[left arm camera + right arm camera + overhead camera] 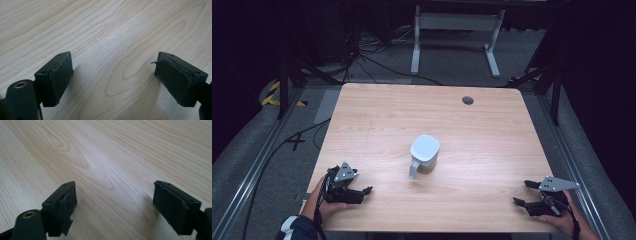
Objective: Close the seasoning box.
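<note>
A pale grey mug [425,150] stands upside down near the middle of the wooden table [377,115], with its handle [413,169] turned toward the near edge. My left gripper [364,194] rests at the near left corner, a hand's width left of the mug, and points toward it. Its jaws stand open over bare wood [113,75], nothing between the pads [61,77]. At the near right corner my right gripper [522,192] points left toward the mug. It is open too, with only wood grain between its jaws [113,200].
A dark cable hole [468,100] sits in the far right part of the tabletop. Beyond the table stands a white metal frame [457,30]. Cables [362,60] trail over the grey floor, and yellow-black tape [272,92] marks the left side.
</note>
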`<state>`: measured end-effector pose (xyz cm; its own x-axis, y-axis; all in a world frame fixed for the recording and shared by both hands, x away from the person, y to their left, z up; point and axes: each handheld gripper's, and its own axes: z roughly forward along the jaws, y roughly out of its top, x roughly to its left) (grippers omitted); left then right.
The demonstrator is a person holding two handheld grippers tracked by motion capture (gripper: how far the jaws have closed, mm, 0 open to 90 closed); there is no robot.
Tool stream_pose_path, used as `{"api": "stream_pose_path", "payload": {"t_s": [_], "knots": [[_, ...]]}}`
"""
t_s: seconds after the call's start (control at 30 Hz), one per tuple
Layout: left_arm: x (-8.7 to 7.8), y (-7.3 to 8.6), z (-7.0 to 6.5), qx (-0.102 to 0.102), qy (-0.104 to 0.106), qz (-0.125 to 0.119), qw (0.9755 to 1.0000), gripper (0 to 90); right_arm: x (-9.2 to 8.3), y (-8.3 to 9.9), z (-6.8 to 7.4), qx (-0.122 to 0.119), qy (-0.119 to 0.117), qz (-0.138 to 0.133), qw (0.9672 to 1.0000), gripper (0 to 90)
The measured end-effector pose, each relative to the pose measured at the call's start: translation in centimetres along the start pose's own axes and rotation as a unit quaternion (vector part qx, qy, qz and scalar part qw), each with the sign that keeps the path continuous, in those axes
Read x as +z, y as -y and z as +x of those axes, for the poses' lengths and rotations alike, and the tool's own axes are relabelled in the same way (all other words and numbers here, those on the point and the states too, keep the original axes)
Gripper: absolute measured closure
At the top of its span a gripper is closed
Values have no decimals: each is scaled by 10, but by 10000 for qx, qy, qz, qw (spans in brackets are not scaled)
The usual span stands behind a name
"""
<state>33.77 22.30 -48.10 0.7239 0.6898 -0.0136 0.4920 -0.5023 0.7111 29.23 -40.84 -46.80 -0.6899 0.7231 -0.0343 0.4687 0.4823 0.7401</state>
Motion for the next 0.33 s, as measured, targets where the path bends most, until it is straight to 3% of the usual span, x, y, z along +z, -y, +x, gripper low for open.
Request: {"api": "stream_pose_path", "payload": {"t_s": [0.33], "knots": [[0,0,0,-24,9,-1,10000,155,0,0,0,-1,2,-1,10000,190]]}}
